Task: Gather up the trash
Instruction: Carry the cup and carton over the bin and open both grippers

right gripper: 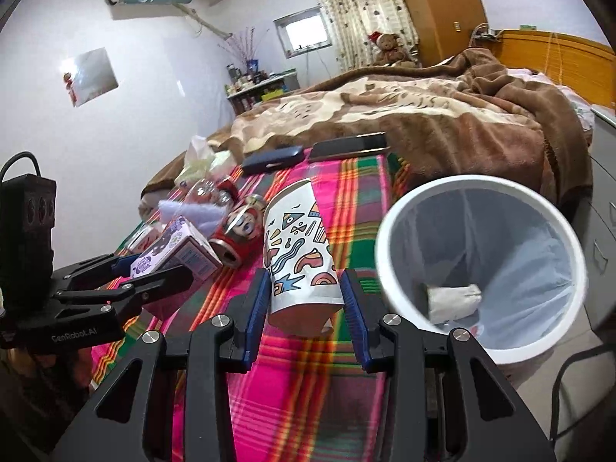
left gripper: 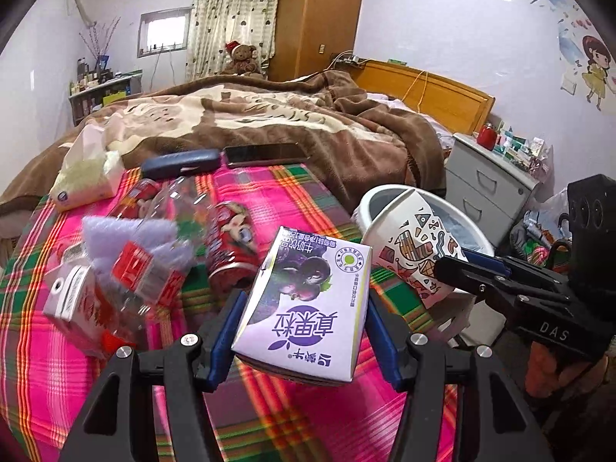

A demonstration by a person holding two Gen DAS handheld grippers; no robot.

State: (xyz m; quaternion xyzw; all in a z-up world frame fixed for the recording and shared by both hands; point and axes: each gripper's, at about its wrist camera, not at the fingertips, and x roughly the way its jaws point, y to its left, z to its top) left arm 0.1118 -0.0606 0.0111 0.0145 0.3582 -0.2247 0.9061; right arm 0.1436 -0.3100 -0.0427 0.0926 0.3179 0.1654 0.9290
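My left gripper (left gripper: pixel 304 327) is shut on a purple milk carton (left gripper: pixel 308 304) and holds it above the pink plaid bedcover (left gripper: pixel 269 415). My right gripper (right gripper: pixel 304 304) is shut on a patterned paper cup (right gripper: pixel 300 258), lifted beside the white trash bin (right gripper: pixel 389 238). The bin holds a liner and a crumpled white scrap (right gripper: pixel 454 298). On the bed lie a crushed red can (left gripper: pixel 231 246), a clear plastic bottle (left gripper: pixel 161 208), a red-and-white carton (left gripper: pixel 77 304) and a lilac paper scrap (left gripper: pixel 127 238). The cup (left gripper: pixel 412 246) and bin (left gripper: pixel 369 200) also show in the left wrist view.
A dark glasses case (left gripper: pixel 181 163), a phone (left gripper: pixel 265 154) and a tissue pack (left gripper: pixel 88 169) lie at the edge of the brown blanket (left gripper: pixel 308 115). A grey drawer cabinet (left gripper: pixel 485 184) stands beyond the bin. The wooden headboard (left gripper: pixel 423 88) is behind.
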